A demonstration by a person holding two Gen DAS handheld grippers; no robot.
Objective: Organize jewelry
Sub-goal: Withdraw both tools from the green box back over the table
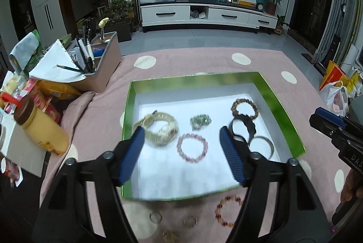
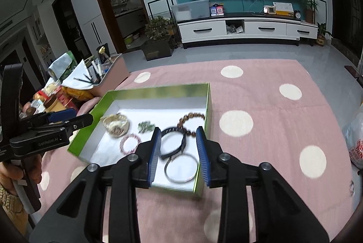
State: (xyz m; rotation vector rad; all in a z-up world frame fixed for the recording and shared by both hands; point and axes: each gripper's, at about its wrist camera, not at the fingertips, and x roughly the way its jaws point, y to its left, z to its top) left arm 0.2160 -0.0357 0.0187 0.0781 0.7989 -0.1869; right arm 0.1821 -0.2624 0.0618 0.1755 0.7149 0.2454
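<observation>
A green box (image 1: pixel 133 93) with a white lining sits on the pink dotted cloth (image 1: pixel 181 59). Inside it lie a gold watch (image 1: pixel 158 129), a green bead piece (image 1: pixel 200 121), a pink bead bracelet (image 1: pixel 192 147), a brown bead bracelet (image 1: pixel 245 108), a black watch (image 1: pixel 242 127) and a silver bangle (image 1: pixel 263 145). In front of the box a red-orange bead bracelet (image 1: pixel 228 211) and two small rings (image 1: pixel 155 217) rest on the cloth. My left gripper (image 1: pixel 181 130) hovers open over the box's near half, holding nothing. My right gripper (image 2: pixel 178 129) is open above the black watch (image 2: pixel 174 141) and bangle (image 2: pixel 181 168), pads clear of both.
A beige pen holder (image 1: pixel 106 61) stands at the back left. Beside it lie a yellow bottle with a brown cap (image 1: pixel 40 129) and snack packs. A plastic bag (image 1: pixel 335 97) sits off the cloth's right edge. Bare pink cloth (image 2: pixel 272 129) stretches to the right of the box.
</observation>
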